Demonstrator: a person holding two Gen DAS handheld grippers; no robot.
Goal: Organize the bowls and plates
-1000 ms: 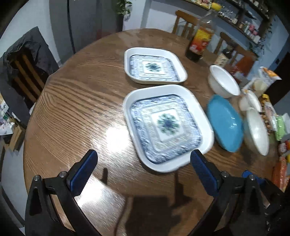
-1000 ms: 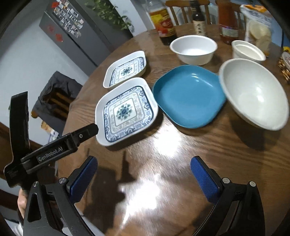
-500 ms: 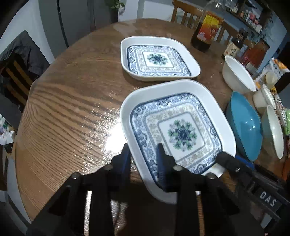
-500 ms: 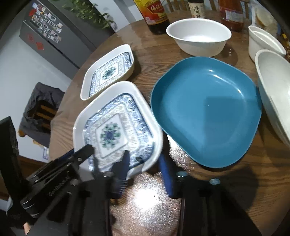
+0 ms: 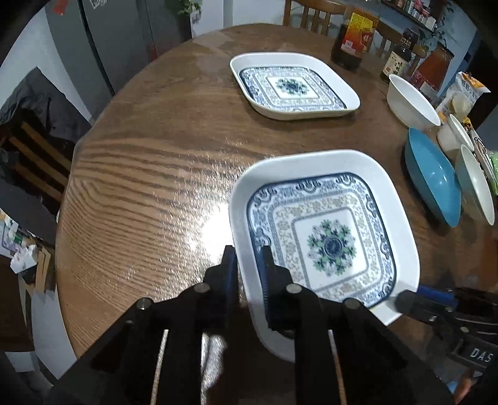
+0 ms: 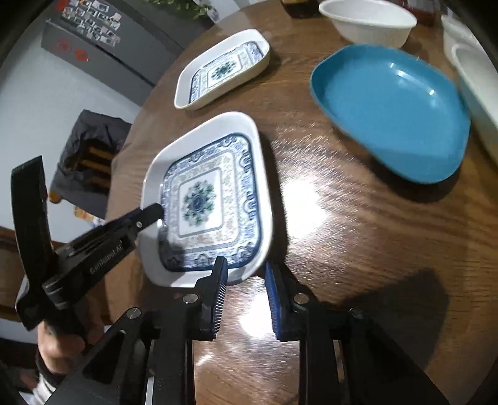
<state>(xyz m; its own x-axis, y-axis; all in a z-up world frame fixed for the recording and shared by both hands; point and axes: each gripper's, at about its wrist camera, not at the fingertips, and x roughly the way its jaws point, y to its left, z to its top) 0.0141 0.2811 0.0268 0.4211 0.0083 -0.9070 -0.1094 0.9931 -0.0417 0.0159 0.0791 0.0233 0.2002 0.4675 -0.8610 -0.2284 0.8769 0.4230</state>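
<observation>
The left gripper (image 5: pixel 249 274) was closing, its fingers pinching the near patterned plate's (image 5: pixel 323 240) rim at seven o'clock. The right gripper (image 6: pixel 246 293) straddled that plate's corner at five o'clock, jaws opening; whether its pads touched the rim I could not tell. The far patterned plate (image 5: pixel 292 85) lay at twelve o'clock; the blue plate (image 6: pixel 392 112) blurred, the white bowl (image 6: pixel 367 20) cut off.
</observation>
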